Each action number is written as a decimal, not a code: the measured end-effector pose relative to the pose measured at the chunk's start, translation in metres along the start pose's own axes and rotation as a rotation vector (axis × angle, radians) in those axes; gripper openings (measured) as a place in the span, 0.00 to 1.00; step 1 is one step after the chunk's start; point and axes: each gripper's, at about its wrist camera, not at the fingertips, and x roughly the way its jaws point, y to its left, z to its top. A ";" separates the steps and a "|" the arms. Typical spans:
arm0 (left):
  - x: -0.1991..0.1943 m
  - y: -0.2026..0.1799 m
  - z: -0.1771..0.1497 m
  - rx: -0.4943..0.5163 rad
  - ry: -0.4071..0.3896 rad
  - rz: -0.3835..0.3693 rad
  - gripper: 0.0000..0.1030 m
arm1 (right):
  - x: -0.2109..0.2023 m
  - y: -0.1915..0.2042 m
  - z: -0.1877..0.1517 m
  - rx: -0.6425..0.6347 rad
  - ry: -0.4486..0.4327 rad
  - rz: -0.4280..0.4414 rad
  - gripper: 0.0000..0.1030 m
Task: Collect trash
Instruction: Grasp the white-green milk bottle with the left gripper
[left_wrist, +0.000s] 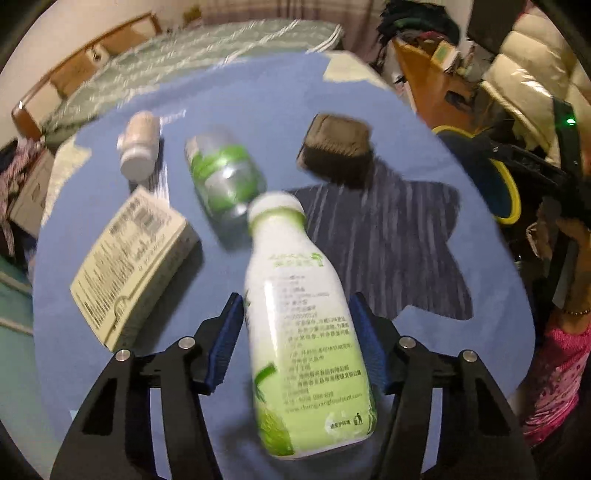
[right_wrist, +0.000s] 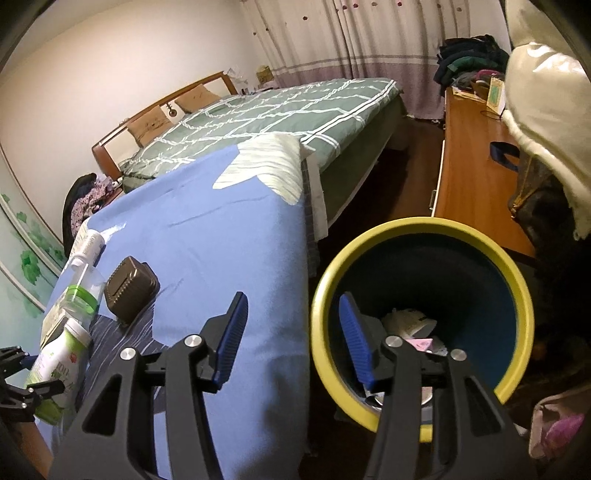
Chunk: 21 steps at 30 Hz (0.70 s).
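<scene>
A white bottle with green print (left_wrist: 303, 332) sits between the blue pads of my left gripper (left_wrist: 295, 297), which press on both its sides; in the right wrist view the same bottle (right_wrist: 59, 365) stands at the lower left. Beyond it on the blue cloth (left_wrist: 258, 92) lie a clear bottle with a green label (left_wrist: 225, 173), a small white bottle (left_wrist: 138, 147), a printed carton (left_wrist: 133, 266) and a brown ribbed container (left_wrist: 338, 147). My right gripper (right_wrist: 291, 299) is open and empty, over the cloth's edge beside the yellow-rimmed bin (right_wrist: 421, 225), which holds paper scraps (right_wrist: 406, 321).
A bed with a green checked cover (right_wrist: 280, 110) lies behind the blue-covered surface (right_wrist: 221, 221). A wooden desk (right_wrist: 469, 173) with clothes and a white jacket (right_wrist: 543, 110) stands right of the bin. A person's hand and pink sleeve (left_wrist: 557, 354) show at the right edge.
</scene>
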 end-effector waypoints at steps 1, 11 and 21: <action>-0.004 -0.002 0.001 0.010 -0.010 -0.002 0.56 | -0.004 -0.001 -0.001 -0.001 -0.005 -0.001 0.48; -0.021 -0.021 0.014 0.055 -0.045 -0.031 0.53 | -0.019 -0.005 -0.002 -0.001 -0.022 0.004 0.48; 0.001 -0.016 -0.021 0.026 -0.044 -0.056 0.67 | -0.011 0.004 -0.008 -0.026 0.008 0.012 0.48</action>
